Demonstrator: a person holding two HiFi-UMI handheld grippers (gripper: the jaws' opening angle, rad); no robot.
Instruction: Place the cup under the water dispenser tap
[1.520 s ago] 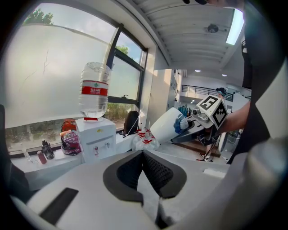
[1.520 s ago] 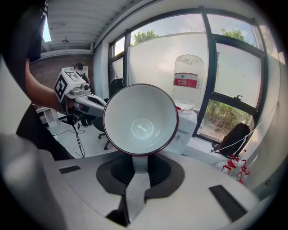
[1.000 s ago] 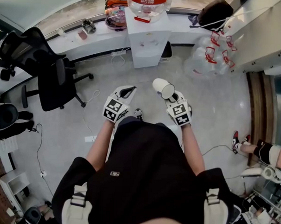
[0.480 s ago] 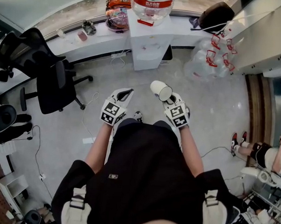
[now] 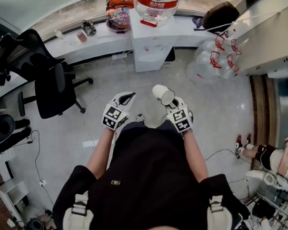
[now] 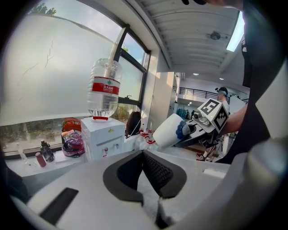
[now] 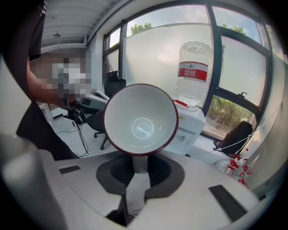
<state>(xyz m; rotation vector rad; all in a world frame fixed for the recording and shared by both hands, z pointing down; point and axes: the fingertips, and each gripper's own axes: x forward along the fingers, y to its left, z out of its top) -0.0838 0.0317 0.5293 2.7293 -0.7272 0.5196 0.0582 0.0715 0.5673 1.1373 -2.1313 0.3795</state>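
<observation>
Right gripper: jaws closed on the handle of the cup. The handle runs down between the pads. The cup is white with a dark red rim and empty. It is tipped on its side, with the mouth facing back along the jaws toward the person.

Left gripper: jaws together with nothing between them. It is held beside the right one and plays no part in the grip.

Cup position: in the air in front of the person's body, over the floor and well apart from the water dispenser. The dispenser stands against the window counter with an inverted bottle on top. Its taps are on the front face.

Step, as judged: carrying the cup; the approach is unfinished.

Next move calls for:
- closing the gap to the dispenser front
- rolling the cup upright, mouth up
- lowering it onto the ledge below one tap before the jaws open

Risk: releasing it tilted would tip it.
</observation>
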